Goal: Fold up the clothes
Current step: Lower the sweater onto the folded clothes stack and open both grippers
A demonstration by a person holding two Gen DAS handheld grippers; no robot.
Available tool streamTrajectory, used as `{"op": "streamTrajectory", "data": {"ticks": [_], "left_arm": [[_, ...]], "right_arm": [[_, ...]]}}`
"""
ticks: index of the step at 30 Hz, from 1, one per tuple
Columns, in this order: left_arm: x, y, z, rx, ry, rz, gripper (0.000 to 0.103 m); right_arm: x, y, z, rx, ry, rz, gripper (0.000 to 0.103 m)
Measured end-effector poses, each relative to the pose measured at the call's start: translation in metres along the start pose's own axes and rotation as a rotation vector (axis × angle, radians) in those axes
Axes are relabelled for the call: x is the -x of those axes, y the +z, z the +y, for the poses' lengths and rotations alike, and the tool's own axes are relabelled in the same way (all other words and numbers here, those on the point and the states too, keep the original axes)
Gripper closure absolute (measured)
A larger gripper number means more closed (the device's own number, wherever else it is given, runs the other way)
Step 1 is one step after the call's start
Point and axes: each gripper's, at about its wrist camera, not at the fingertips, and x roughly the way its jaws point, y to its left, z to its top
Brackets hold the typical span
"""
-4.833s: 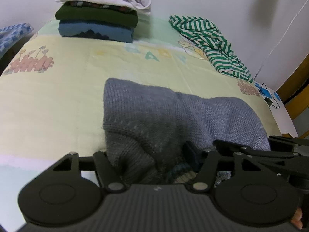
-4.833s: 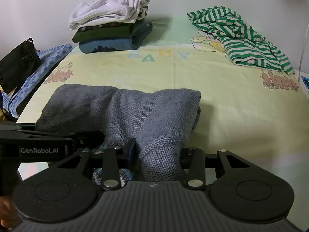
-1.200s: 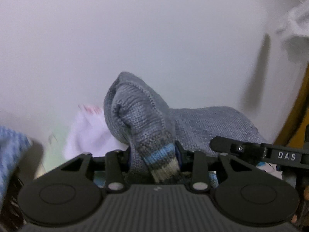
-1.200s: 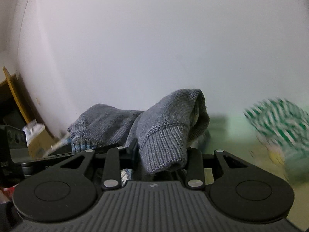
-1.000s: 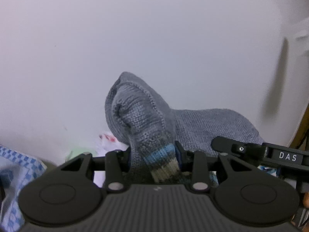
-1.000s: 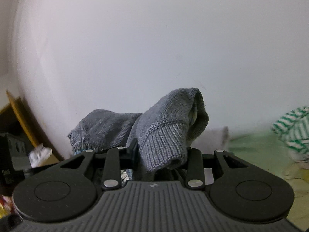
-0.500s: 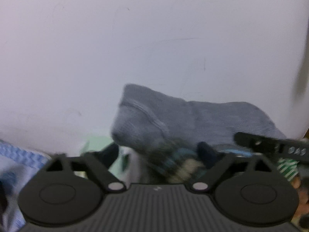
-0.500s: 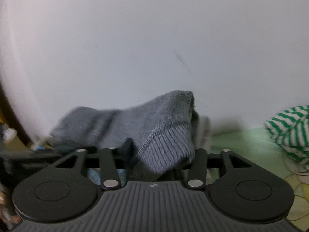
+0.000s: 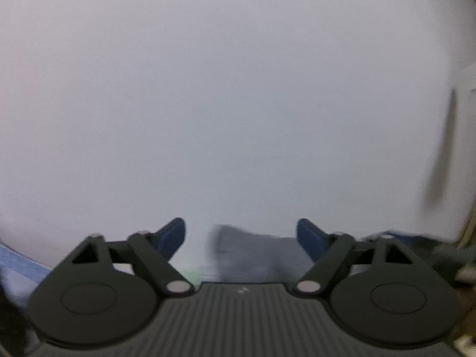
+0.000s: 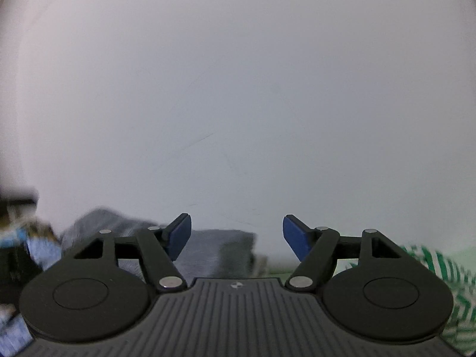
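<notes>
From the left wrist camera, the left gripper (image 9: 241, 239) points at a plain white wall (image 9: 238, 104) that fills nearly the whole view. Its jaws stand wide apart but are narrowing at this moment, with the blue pads (image 9: 172, 238) clear of any cloth. Beyond and below the gap lies a blurred dark patch of the grey knit sweater (image 9: 247, 253); nothing is pinched between the jaws. A pale blue fabric (image 9: 20, 264) shows at the lower left edge, and a thin dark shadow streak (image 9: 443, 160) runs down the wall at the right.

From the right wrist camera, the right gripper (image 10: 236, 236) also faces the white wall (image 10: 238, 89). Its jaws are apart and widening, the blue pads (image 10: 294, 238) bare. The grey knit sweater (image 10: 214, 253) lies low beyond the left finger and the gap, in a soft heap, not touched by either pad. At the lower right edge a green-and-white striped garment (image 10: 446, 270) rests on a pale green bed sheet (image 10: 276, 270). At the left edge are blurred blue-and-white fabric (image 10: 38, 250) and dark shapes too smeared to identify.
</notes>
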Motion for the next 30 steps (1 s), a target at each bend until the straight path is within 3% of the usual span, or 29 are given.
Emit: {"op": "streamTrajectory", "data": {"ticks": [5,8,10,13,17,19,22,26,30], "left_arm": [[-0.066,-0.028,-0.017,-0.052,0.111,0.145,0.037],[-0.094,-0.051,-0.013,-0.065,0.168,0.217,0.034],[-0.100,-0.060,-0.001,-0.027,0.165,0.232,0.021],[-0.111,-0.065,0.019,0.099,0.106,0.271,0.019],[-0.117,-0.062,0.002,-0.007,0.172,0.242,0.012],[-0.121,-0.060,-0.006,-0.028,0.204,0.245,0.005],[-0.110,-0.053,-0.013,-0.034,0.251,0.234,0.005],[-0.089,-0.043,-0.017,-0.053,0.358,0.195,0.001],[-0.061,-0.042,-0.016,-0.016,0.394,0.208,0.001]], "right_arm": [[-0.019,-0.005,0.033,0.073,-0.011,0.006,0.037],[-0.033,-0.014,0.034,0.078,-0.021,0.046,0.037],[-0.042,-0.024,0.033,0.110,-0.032,0.079,0.037],[-0.063,-0.041,0.025,0.113,-0.039,0.185,0.033],[-0.070,-0.047,0.008,0.022,-0.039,0.179,0.033],[-0.070,-0.045,0.010,0.036,-0.040,0.183,0.033],[-0.062,-0.039,0.016,0.079,-0.036,0.182,0.032],[-0.022,-0.040,0.017,0.083,-0.060,0.081,0.028],[0.027,-0.052,0.012,0.034,-0.092,0.029,0.020]]}}
